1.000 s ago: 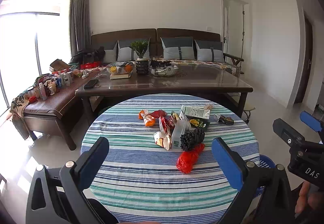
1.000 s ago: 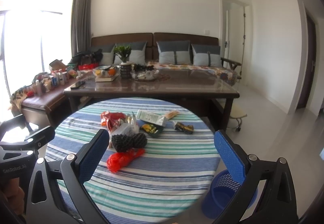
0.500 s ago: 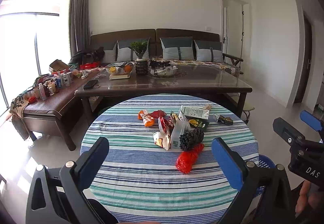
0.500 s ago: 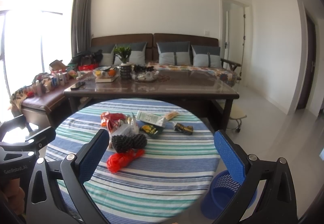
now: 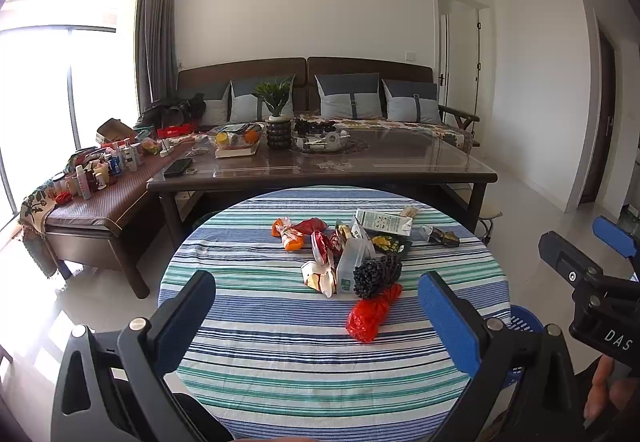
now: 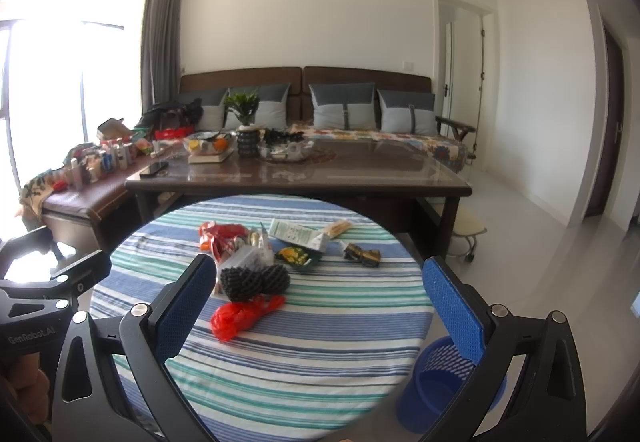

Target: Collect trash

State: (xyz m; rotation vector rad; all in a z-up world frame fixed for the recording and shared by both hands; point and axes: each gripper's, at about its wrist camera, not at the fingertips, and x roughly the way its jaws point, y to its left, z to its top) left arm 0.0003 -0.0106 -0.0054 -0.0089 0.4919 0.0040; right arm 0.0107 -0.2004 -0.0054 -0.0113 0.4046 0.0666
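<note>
Above the striped round table, both the left gripper and right gripper are hovering wide open, empty. Collecting is seemingly just starting: the red plastic bag is lying nearest, needing a descent before dropping into the blue bin.

A heap of trash lay near the middle of the round striped table. Nearest was a crumpled red plastic bag, touching a black foam net behind it. A white milk carton lay flat at the far side, a dark wrapper apart to its right, and an orange wrapper leftmost. A blue wastebasket stood on the floor beside the table.
</note>
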